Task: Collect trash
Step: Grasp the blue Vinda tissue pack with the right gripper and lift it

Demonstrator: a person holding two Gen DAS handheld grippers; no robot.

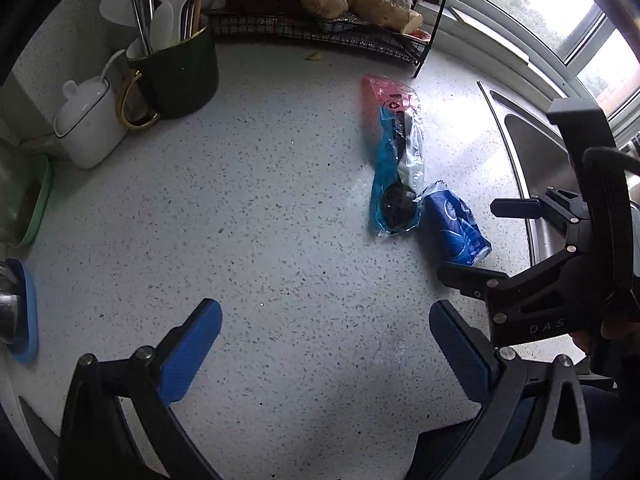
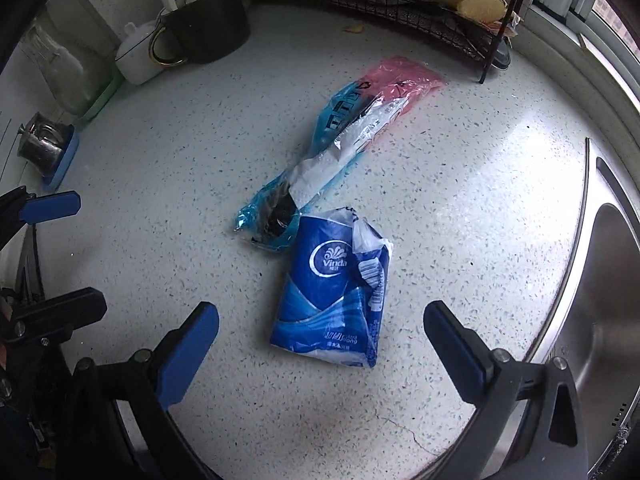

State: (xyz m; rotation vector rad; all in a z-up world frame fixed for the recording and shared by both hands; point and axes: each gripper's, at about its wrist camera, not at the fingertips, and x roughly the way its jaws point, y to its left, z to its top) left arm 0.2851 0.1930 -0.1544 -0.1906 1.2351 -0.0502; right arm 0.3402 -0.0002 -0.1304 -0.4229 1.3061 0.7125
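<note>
Speckled white bench (image 2: pixel 160 168) beside a steel sink (image 2: pixel 608 280)

A blue tissue pack (image 2: pixel 332 292) touches a long plastic wrapper (image 2: pixel 340 140); a dark mug (image 2: pixel 208 28) and white jar (image 2: pixel 136 56) stand behind.

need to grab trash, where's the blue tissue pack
On the counter in the right wrist view, between the open right hand-held gripper fingers, touching the long plastic wrapper, left of the sink.

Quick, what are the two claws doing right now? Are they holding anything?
Left claw: open, holding nothing, over bare counter.
Right claw: open, holding nothing, the blue tissue pack lying between its fingers.
</note>
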